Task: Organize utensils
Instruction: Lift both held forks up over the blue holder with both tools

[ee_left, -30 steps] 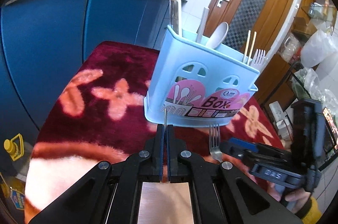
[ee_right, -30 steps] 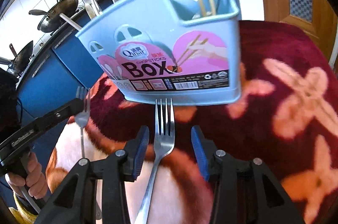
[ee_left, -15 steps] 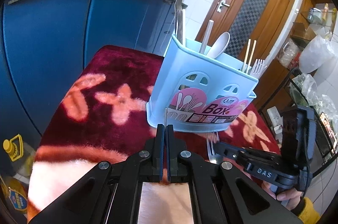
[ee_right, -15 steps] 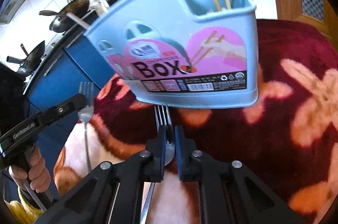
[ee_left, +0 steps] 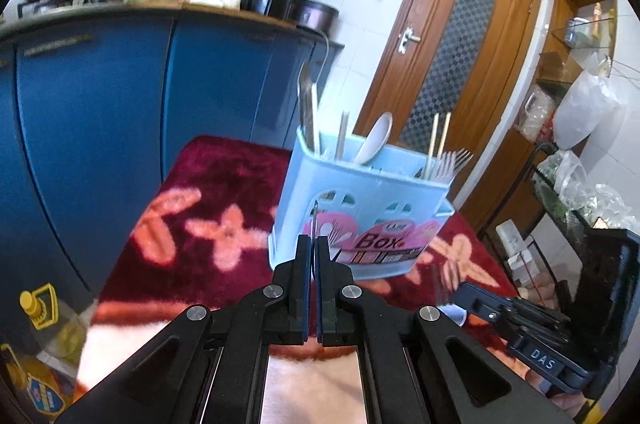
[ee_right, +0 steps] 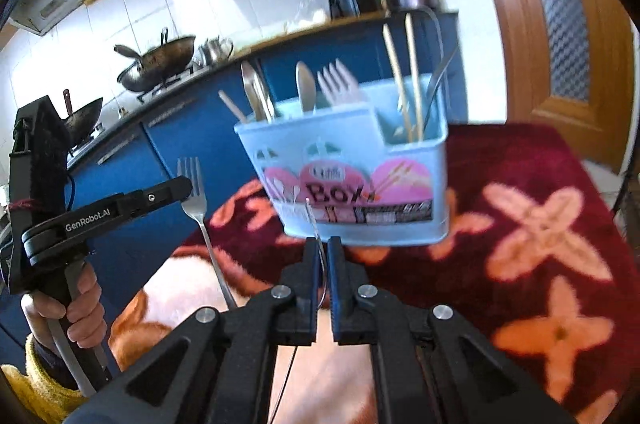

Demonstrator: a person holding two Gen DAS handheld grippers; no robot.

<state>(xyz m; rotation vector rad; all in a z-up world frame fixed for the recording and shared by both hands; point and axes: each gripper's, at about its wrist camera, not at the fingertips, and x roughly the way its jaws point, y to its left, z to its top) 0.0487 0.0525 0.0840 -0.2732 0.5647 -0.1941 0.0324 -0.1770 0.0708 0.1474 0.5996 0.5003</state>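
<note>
1. Left gripper [ee_left: 314, 248]: my jaws are pinched on a fork [ee_right: 193, 184], tines up, clear of the cloth.
2. Right gripper [ee_right: 322, 248]: closed on a second fork [ee_right: 310, 214], seen edge-on.
3. Forks: I judge them stiff, light steel, slick; best gripped mid-handle.
4. Caddy [ee_left: 360, 200]: blue plastic, upright just ahead, holding spoons, chopsticks, forks; probably light and tippy.
5. Surface: plush red floral cloth [ee_right: 540, 224].
6. Room: kitchen, blue cabinets [ee_left: 100, 104], wooden door [ee_left: 460, 52].
</note>
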